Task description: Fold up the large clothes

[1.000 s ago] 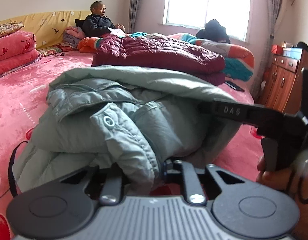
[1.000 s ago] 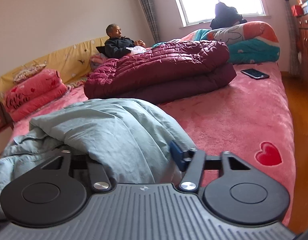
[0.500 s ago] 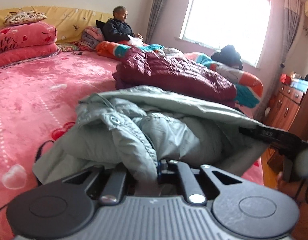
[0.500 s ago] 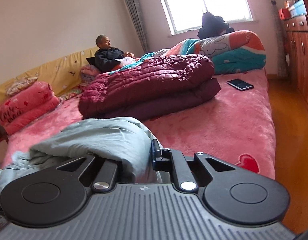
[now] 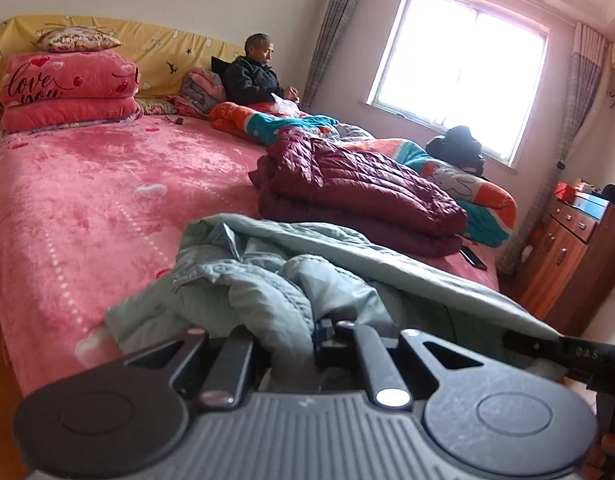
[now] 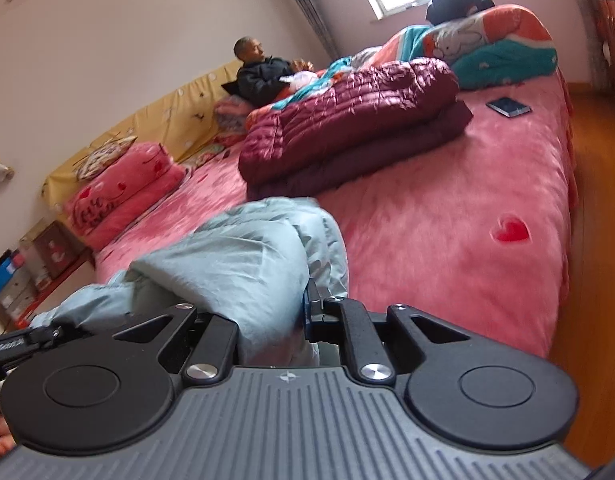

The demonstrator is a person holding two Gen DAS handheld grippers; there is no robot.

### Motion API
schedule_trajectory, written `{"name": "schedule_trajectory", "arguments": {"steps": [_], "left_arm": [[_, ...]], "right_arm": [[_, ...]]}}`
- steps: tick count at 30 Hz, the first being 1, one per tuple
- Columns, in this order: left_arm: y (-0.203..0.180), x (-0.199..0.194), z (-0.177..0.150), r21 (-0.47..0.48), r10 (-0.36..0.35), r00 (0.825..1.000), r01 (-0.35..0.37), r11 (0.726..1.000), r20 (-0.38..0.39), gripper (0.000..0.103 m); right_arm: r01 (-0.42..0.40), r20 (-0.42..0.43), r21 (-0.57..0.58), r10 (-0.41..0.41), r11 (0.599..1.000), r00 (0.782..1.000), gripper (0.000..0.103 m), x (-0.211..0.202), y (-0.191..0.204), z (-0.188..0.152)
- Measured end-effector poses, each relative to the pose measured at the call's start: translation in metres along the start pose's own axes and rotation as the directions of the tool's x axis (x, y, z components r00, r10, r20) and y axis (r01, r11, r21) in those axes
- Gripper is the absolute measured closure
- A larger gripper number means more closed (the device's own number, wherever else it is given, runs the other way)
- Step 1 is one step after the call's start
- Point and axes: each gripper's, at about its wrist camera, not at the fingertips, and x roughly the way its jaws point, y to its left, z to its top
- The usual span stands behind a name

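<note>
A pale grey-green padded jacket is bunched up and lifted off the near edge of the pink bed. My left gripper is shut on a fold of the jacket; fabric hides its fingertips. My right gripper is shut on another part of the same jacket, which drapes over its fingers. The right gripper's body shows at the right edge of the left wrist view, and the left gripper's body at the left edge of the right wrist view.
A folded maroon quilted coat lies mid-bed, with a colourful quilt behind it. A person sits by the headboard. Folded pink blankets are stacked at the left. A phone lies on the bed. A wooden dresser stands at the right.
Both grippers have risen and pulled back with the jacket held, lifting it off the bed. The views have tilted and now look down on more of the bed.
</note>
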Motion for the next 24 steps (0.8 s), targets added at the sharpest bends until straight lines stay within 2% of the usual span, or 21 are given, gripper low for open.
{"name": "schedule_trajectory", "arguments": {"steps": [6, 10, 11, 13, 17, 19, 22, 24], "left_arm": [[0.001, -0.033, -0.017, 0.010, -0.056, 0.998, 0.056, 0.998, -0.040, 0.097], [0.002, -0.045, -0.037, 0.001, -0.095, 0.991, 0.096, 0.995, -0.090, 0.097], [0.003, -0.046, -0.041, 0.001, -0.105, 0.989, 0.106, 0.994, -0.105, 0.097], [0.004, -0.045, -0.050, -0.006, -0.125, 0.983, 0.125, 0.992, -0.135, 0.097], [0.003, -0.045, -0.058, -0.007, -0.157, 0.974, 0.158, 0.987, -0.163, 0.097], [0.001, -0.044, -0.062, -0.007, -0.172, 0.969, 0.174, 0.985, -0.179, 0.097], [0.001, -0.040, -0.067, -0.010, -0.189, 0.959, 0.192, 0.981, -0.209, 0.097], [0.005, -0.038, -0.069, -0.023, -0.198, 0.955, 0.198, 0.980, -0.222, 0.097]], "right_arm": [[0.010, -0.103, 0.052, -0.004, 0.999, 0.995, 0.089, -0.027, -0.002, -0.017], [0.053, -0.175, 0.032, -0.046, 0.998, 0.984, 0.079, -0.035, -0.002, -0.027], [0.059, -0.184, 0.032, -0.052, 0.998, 0.982, 0.068, -0.037, -0.002, -0.026], [0.085, -0.192, 0.031, -0.077, 0.996, 0.978, 0.033, -0.040, -0.002, -0.023], [0.122, -0.172, -0.020, -0.123, 0.992, 0.977, 0.021, -0.042, 0.011, -0.019], [0.114, -0.154, -0.059, -0.122, 0.992, 0.981, 0.002, -0.045, 0.017, -0.019], [0.050, -0.115, -0.130, -0.065, 0.990, 0.991, 0.001, -0.046, 0.039, -0.014], [0.051, -0.078, -0.192, -0.067, 0.980, 0.995, 0.000, -0.044, 0.052, -0.010]]}}
